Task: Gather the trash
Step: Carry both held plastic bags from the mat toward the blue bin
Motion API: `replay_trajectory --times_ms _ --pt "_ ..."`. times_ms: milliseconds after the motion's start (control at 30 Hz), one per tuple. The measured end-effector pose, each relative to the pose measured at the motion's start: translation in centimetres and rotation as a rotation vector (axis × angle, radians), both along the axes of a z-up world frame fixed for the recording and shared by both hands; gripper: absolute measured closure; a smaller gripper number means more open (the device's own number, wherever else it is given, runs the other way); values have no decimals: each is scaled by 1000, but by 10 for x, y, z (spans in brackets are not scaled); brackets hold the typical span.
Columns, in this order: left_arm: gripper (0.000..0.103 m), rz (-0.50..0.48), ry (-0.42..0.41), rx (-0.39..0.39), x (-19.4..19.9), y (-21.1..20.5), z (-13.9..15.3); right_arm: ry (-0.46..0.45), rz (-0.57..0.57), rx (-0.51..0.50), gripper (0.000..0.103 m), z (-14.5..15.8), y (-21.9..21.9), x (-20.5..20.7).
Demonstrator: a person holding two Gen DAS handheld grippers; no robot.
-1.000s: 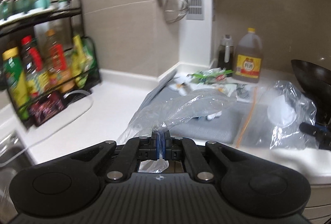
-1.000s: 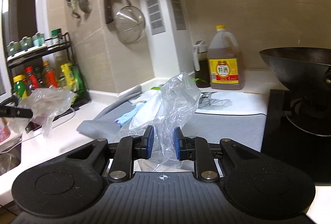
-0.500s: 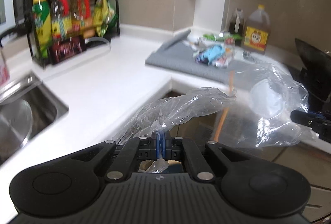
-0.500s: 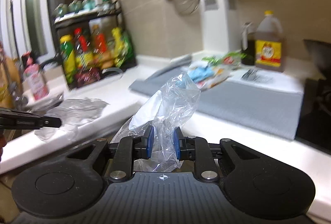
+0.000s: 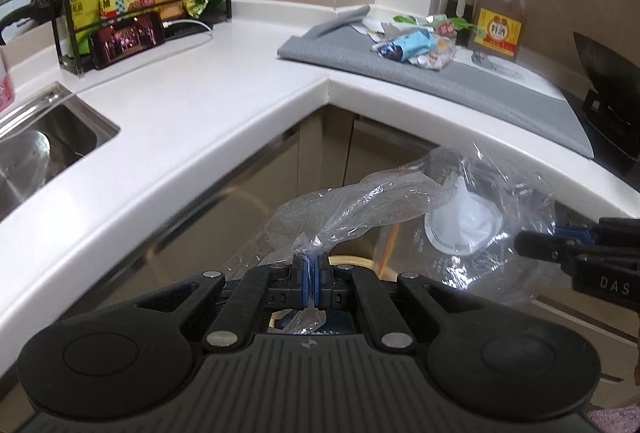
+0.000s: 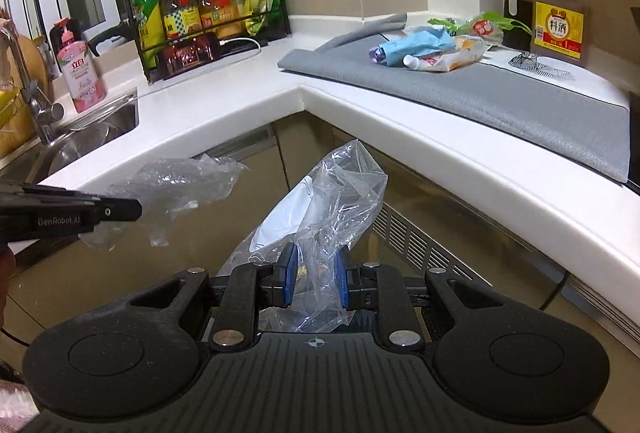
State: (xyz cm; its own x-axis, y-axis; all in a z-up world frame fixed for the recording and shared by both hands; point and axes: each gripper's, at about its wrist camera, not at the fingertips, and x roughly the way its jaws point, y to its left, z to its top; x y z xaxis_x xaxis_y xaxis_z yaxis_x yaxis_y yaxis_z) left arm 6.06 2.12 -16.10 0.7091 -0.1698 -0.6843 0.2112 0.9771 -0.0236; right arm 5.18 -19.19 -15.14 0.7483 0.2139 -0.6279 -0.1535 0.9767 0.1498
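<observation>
My left gripper [image 5: 311, 279] is shut on one edge of a clear plastic bag [image 5: 384, 201]. My right gripper [image 6: 313, 279] is shut on the other edge of the same bag [image 6: 332, 193], which holds a white cup lid [image 5: 464, 225]. Both hold the bag in the air below the white counter's [image 5: 224, 101] corner, in front of the cabinet doors. The right gripper shows at the right of the left wrist view [image 5: 560, 241]; the left gripper shows at the left of the right wrist view [image 6: 72, 213]. A pile of wrappers and trash [image 6: 432, 49] lies on the grey mat [image 6: 500, 97].
A sink [image 5: 36, 149] is at the left. A black rack of bottles [image 6: 200, 9] and a phone stand on the counter. A pink soap bottle [image 6: 78, 69], an oil jug [image 6: 558, 21] and a wok [image 5: 604, 73] on the stove are also there.
Both grippers, still holding the bag, have pulled back from the counter and dropped below its edge. The trash pile now lies farther away.
</observation>
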Motion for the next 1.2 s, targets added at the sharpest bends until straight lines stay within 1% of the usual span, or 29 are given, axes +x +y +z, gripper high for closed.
replay_trajectory --times_ms 200,767,933,1033,1200 --pt "101 -14 27 1 1 -4 -8 13 6 -6 81 -1 1 1" --pt "101 -34 52 22 8 -13 -14 43 5 -2 81 -6 -3 7" --pt "101 -40 68 28 12 -14 -19 33 -2 -31 81 -7 -3 13" --pt "101 -41 80 27 16 -14 -23 42 -5 -41 81 -12 -5 18" --pt "101 -41 121 28 26 -16 -34 83 -2 -50 81 -26 -5 26"
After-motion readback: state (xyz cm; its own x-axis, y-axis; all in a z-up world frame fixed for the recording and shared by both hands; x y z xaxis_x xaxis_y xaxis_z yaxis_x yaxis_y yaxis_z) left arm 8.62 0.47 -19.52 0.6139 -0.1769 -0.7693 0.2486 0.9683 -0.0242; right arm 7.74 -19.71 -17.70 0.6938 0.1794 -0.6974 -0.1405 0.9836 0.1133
